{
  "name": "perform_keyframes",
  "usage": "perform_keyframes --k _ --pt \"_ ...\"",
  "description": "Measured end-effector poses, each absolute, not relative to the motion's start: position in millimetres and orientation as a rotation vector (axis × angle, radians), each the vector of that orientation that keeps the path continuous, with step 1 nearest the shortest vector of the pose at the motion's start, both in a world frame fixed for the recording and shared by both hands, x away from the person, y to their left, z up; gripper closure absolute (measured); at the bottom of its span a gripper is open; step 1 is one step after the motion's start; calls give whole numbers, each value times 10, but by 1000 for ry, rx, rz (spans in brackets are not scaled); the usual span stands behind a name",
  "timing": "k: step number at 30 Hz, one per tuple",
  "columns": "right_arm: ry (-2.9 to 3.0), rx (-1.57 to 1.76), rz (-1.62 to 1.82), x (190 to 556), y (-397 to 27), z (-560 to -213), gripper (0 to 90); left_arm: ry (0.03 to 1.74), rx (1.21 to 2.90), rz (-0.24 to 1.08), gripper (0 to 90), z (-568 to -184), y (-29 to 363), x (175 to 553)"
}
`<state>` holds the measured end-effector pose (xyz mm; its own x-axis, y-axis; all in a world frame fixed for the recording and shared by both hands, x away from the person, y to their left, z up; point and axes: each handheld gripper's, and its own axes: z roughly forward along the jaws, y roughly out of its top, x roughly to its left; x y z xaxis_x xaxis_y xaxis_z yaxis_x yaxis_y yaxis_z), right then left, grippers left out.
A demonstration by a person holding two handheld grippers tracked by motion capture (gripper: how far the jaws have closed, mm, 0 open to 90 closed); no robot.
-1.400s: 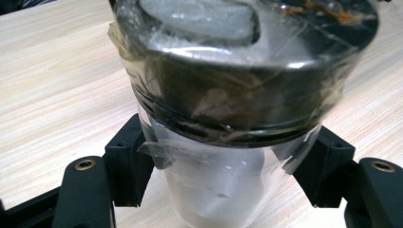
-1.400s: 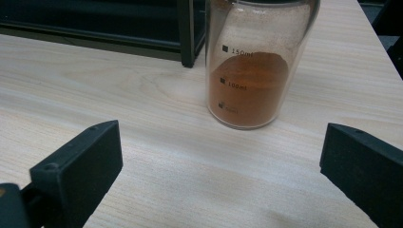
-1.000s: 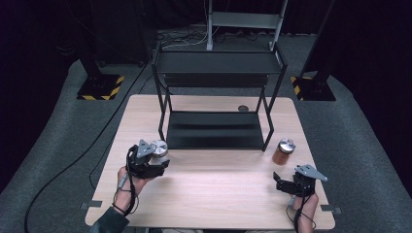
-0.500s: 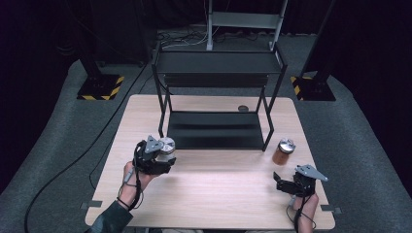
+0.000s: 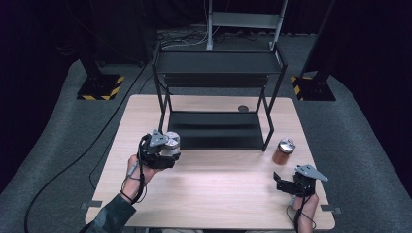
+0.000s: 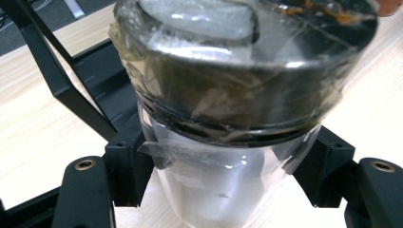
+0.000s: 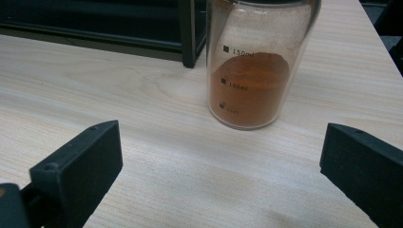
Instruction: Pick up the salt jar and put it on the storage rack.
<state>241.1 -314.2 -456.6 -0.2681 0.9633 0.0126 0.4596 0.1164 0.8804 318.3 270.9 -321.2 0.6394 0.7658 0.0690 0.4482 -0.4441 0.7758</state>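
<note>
Left gripper (image 5: 163, 154): jaws clamped on a clear jar (image 6: 223, 118) with a dark, taped lid; the pads press its glass wall from both sides just below the lid. Against the frame a second earlier, this gripper and its jar have shifted rightwards and away from the person, and now sit just in front of the front left leg of the black shelf rack (image 5: 217, 136).

Right gripper (image 5: 286, 182): jaws spread wide, nothing between them; position unchanged from the earlier frames, near the front right corner of the wooden table (image 5: 218, 194).

Jar of orange-brown powder (image 7: 254, 66): upright on the table, beside the rack's front right leg, a little ahead of the right gripper's open jaws and untouched; unmoved.
</note>
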Motion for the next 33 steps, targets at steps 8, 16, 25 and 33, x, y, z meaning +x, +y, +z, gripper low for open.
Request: perform_keyframes --k 8,16,25,33 --pt "1804 1381 1091 2410 -3145 -4566 0 929 2105 541 305 -3134 2678 3237" --pt "1803 1381 1092 2409 -3147 -4568 0 920 2092 549 305 -3049 2672 3293" --pt "1802 1381 1094 2408 -3149 -4569 0 911 2086 557 305 -2957 2645 3337" --pt "1802 1380 1095 2407 -3152 -4570 0 895 2092 562 305 -2869 2607 3398"
